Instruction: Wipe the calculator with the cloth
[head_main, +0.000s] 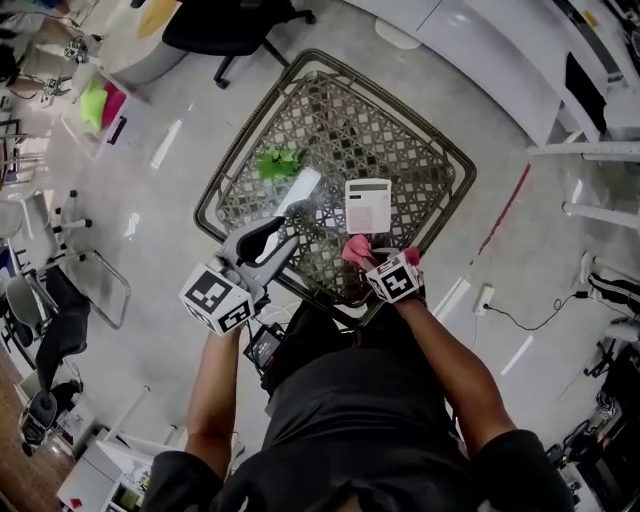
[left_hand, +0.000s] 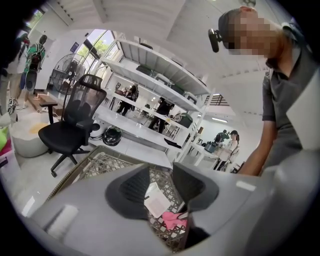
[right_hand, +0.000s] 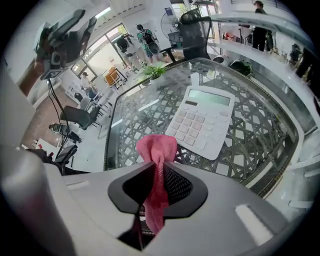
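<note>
Table (head_main: 410, 150): we see a glass top over a dark woven lattice, with a rounded rim.
Green plant (head_main: 277, 162): it stands on the table, towards the far left.
Office chair (head_main: 235, 25): black, on the floor beyond the table.
Shelves (left_hand: 150, 65): white, behind the chair.
Fan (left_hand: 64, 67): we see it left of the shelves.

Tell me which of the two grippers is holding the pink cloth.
The right gripper: its jaws are shut on the pink cloth, near the white calculator. The left gripper holds nothing; its jaws stand apart.

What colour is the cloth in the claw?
Pink. The cloth shows best in the right gripper view, pinched in the right claw.
</note>
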